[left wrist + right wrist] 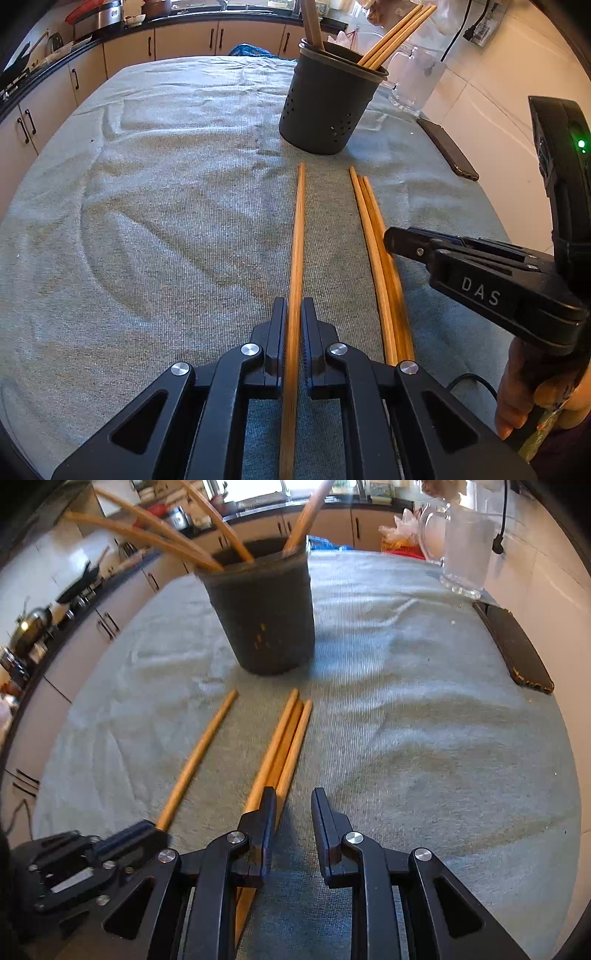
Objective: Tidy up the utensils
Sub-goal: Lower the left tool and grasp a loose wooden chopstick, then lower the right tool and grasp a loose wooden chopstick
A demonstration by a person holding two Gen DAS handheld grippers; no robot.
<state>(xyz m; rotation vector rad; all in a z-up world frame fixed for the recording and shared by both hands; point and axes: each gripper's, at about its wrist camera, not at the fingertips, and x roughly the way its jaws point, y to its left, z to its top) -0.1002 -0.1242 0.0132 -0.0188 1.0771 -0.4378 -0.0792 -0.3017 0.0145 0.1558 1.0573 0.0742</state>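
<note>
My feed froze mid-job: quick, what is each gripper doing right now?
Left gripper: shut on a single chopstick.
Right gripper: fingers apart, nothing between them; the three chopsticks lie by its left finger.

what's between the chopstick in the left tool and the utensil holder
Nothing visible. The left tool is shut on the single chopstick, and only bare grey cloth lies between its far tip and the dark utensil holder. The three loose chopsticks lie off to the right.

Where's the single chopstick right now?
In the left wrist view the single chopstick is clamped in the left gripper, left of the chopstick bundle, pointing at the utensil holder.
</note>
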